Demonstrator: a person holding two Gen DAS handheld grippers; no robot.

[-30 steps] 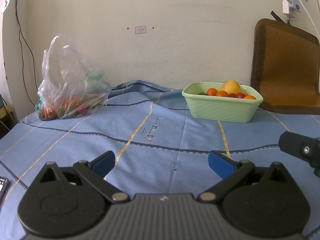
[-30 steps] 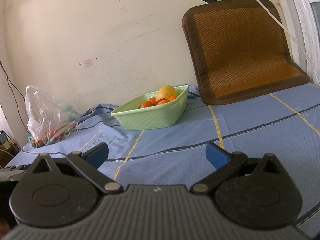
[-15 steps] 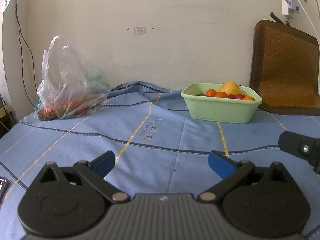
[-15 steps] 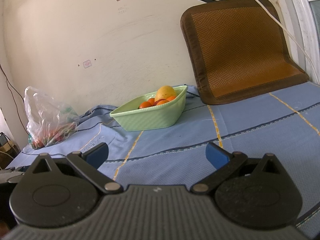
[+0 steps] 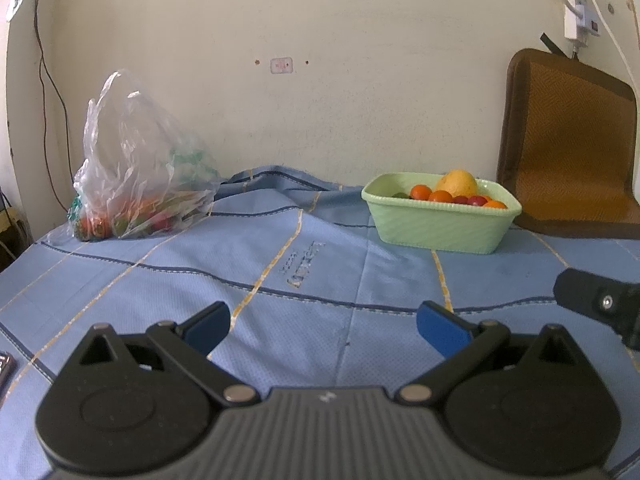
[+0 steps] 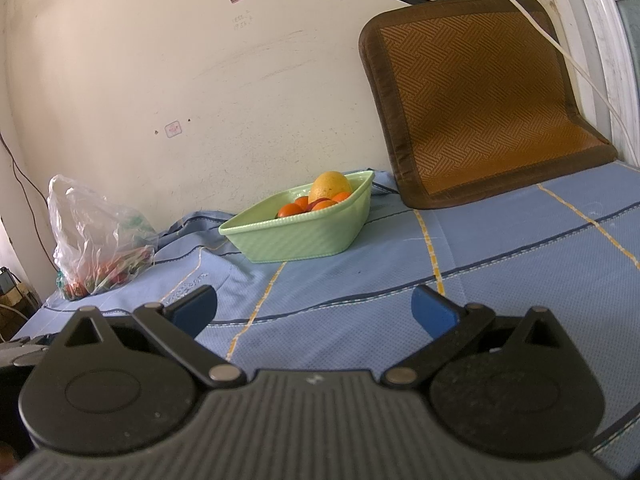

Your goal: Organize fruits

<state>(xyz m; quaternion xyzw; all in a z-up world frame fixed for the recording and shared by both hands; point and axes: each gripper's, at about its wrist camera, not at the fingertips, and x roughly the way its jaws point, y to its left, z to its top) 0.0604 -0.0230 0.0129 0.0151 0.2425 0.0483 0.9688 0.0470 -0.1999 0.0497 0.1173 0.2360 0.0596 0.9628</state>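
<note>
A pale green tub (image 5: 436, 227) stands on the blue cloth at the back right; it also shows in the right wrist view (image 6: 304, 236). It holds a yellow mango (image 5: 457, 182) and several small orange and red fruits (image 5: 440, 197). A clear plastic bag (image 5: 138, 184) with red, orange and green produce sits at the back left, also in the right wrist view (image 6: 100, 248). My left gripper (image 5: 322, 326) is open and empty, low over the cloth, well short of both. My right gripper (image 6: 314, 312) is open and empty too; its body (image 5: 600, 304) shows at the left view's right edge.
A brown woven mat (image 6: 480, 100) leans against the wall at the back right, beside the tub. A white cable (image 6: 560, 52) hangs down over it. The blue cloth (image 5: 320, 272) has a raised fold between bag and tub. A dark object (image 5: 5, 364) lies at the left edge.
Both grippers have drawn back and lowered slightly, so bag and tub sit a little lower and smaller in view. Jaws stay open. Nothing on the cloth has moved.
</note>
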